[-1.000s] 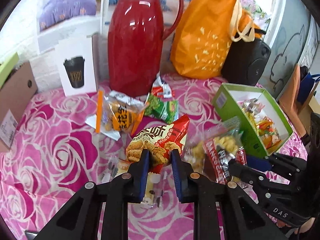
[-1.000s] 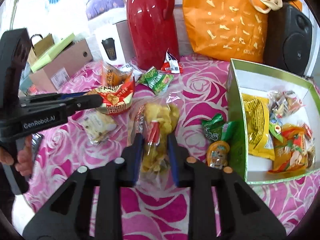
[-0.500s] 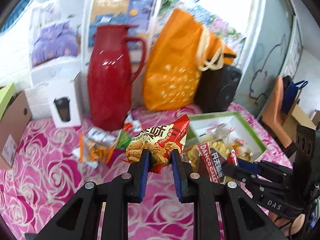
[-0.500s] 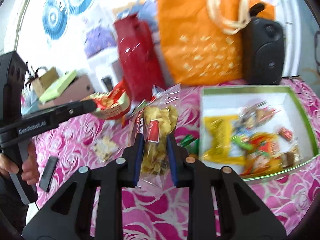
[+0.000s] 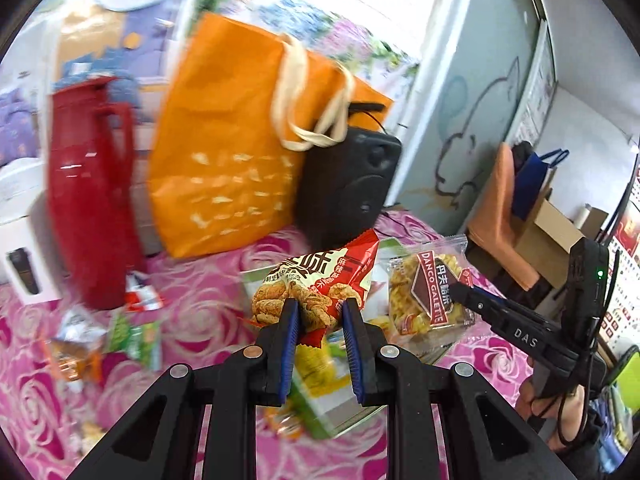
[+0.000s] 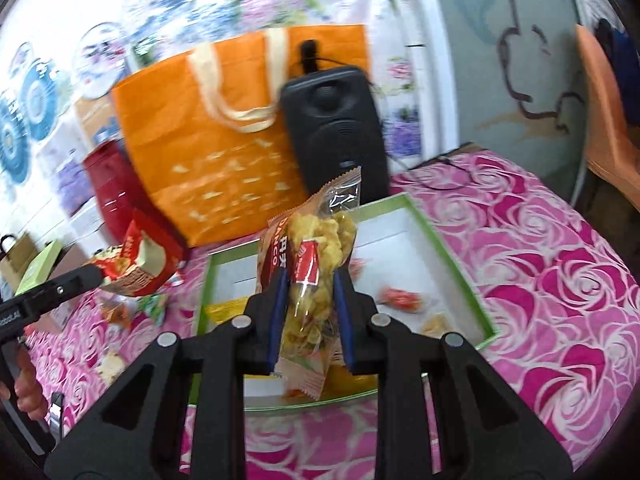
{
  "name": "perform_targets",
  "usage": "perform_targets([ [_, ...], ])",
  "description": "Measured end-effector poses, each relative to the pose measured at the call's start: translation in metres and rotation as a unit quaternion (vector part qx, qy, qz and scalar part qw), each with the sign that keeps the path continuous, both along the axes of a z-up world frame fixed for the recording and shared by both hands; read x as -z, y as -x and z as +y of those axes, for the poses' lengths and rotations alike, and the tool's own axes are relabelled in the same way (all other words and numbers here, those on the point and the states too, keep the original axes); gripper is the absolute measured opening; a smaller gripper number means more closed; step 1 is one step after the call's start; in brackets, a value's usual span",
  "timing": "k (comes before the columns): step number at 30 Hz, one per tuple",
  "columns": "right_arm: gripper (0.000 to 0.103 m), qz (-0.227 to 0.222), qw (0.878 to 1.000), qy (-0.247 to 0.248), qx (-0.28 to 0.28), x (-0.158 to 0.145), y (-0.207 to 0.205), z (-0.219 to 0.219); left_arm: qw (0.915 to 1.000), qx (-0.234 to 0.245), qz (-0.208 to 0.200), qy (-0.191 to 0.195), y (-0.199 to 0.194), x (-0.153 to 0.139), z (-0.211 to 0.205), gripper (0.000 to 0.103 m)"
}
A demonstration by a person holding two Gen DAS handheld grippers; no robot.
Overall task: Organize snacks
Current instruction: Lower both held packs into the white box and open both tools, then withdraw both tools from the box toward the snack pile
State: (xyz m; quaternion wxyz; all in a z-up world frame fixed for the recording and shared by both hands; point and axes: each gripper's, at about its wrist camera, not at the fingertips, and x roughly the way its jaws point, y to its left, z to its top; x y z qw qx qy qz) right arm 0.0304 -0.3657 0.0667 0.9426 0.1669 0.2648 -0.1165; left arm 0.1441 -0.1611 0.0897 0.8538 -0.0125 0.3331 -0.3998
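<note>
My left gripper (image 5: 319, 307) is shut on a red snack packet (image 5: 320, 280) printed with fried pieces, held in the air over the green-rimmed box (image 5: 320, 424). My right gripper (image 6: 309, 280) is shut on a clear bag of yellow biscuits (image 6: 316, 248) with a red label, hanging above the same box (image 6: 452, 256). In the left wrist view the biscuit bag (image 5: 428, 292) hangs to the right of the red packet. In the right wrist view the red packet (image 6: 140, 264) shows at the left. Several snacks lie in the box.
A red thermos (image 5: 88, 200), an orange tote bag (image 5: 228, 160) and a black speaker (image 5: 348, 188) stand at the back of the pink rose tablecloth (image 6: 540, 280). Loose snack packets (image 5: 132, 336) lie left of the box. A hand (image 6: 28, 392) holds the left tool.
Both grippers rose off the table with their packets and swung right, so both packets now hang over the green box instead of over the loose snack pile.
</note>
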Motion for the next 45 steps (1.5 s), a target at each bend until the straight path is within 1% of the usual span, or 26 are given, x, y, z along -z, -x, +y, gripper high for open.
perform_targets([
  [3,0.026,0.007,1.0,-0.008,0.026,0.008,0.002,-0.027,0.9999,0.012,0.011,-0.002,-0.008,0.009,-0.025,0.022],
  [6,0.026,0.009,0.999,-0.017,0.039,0.014,0.001,-0.045,0.9996,0.015,0.022,-0.01,-0.016,0.019,-0.046,0.022],
  [11,0.026,0.012,0.998,-0.033,0.044,0.03,-0.015,-0.059,0.999,0.008,0.029,-0.034,-0.031,0.041,-0.07,0.022],
  [12,0.03,0.021,0.998,-0.037,0.038,0.038,-0.024,-0.061,0.9988,0.001,0.03,-0.039,-0.034,0.047,-0.073,0.023],
  [13,0.031,0.031,0.998,-0.034,0.036,0.044,-0.027,-0.062,0.9987,-0.005,0.033,-0.039,-0.037,0.052,-0.074,0.026],
  [14,0.037,0.047,0.998,-0.02,0.033,0.049,-0.034,-0.06,0.9984,-0.008,0.044,-0.035,-0.041,0.057,-0.073,0.032],
  [15,0.063,0.064,0.997,-0.003,0.03,0.054,-0.039,-0.057,0.9977,-0.011,0.058,-0.033,-0.045,0.061,-0.072,0.06],
  [16,0.094,0.074,0.997,0.016,0.027,0.058,-0.042,-0.053,0.9971,-0.016,0.067,-0.033,-0.048,0.064,-0.071,0.085],
  [17,0.101,0.074,0.996,0.033,0.023,0.06,-0.041,-0.049,0.9966,-0.032,0.068,-0.033,-0.049,0.068,-0.068,0.09],
  [18,0.102,0.068,0.996,0.05,0.017,0.061,-0.039,-0.043,0.9966,-0.043,0.06,-0.036,-0.049,0.069,-0.066,0.09],
  [20,0.102,0.066,0.996,0.064,0.009,0.062,-0.037,-0.038,0.9962,-0.047,0.049,-0.054,-0.049,0.073,-0.065,0.09],
  [22,0.102,0.075,0.995,0.06,0.007,0.065,-0.038,-0.036,0.9955,-0.049,0.052,-0.062,-0.05,0.076,-0.064,0.09],
  [26,0.102,0.093,0.995,0.046,0.009,0.069,-0.041,-0.036,0.9952,-0.053,0.054,-0.062,-0.047,0.075,-0.056,0.09],
  [29,0.102,0.083,0.995,0.047,0.014,0.06,-0.033,-0.033,0.9953,-0.054,0.054,-0.059,-0.042,0.069,-0.047,0.09],
  [34,0.102,0.056,0.997,0.046,0.018,0.03,-0.016,-0.026,0.9954,-0.069,0.05,-0.044,-0.03,0.048,-0.023,0.09],
  [37,0.102,0.04,0.999,0.036,0.002,0.015,-0.008,-0.015,0.9937,-0.092,0.042,-0.047,-0.018,0.04,-0.003,0.09],
  [40,0.102,0.031,0.999,0.034,-0.027,0.006,-0.004,0.003,0.9915,-0.113,0.046,-0.046,-0.006,0.037,0.02,0.09],
  [42,0.102,0.029,0.998,0.036,-0.05,0.003,-0.003,0.018,0.9886,-0.135,0.048,-0.047,0.002,0.04,0.043,0.09],
  [45,0.102,0.027,0.994,0.036,-0.101,0.002,-0.005,0.047,0.9837,-0.166,0.049,-0.047,0.011,0.045,0.077,0.09],
])
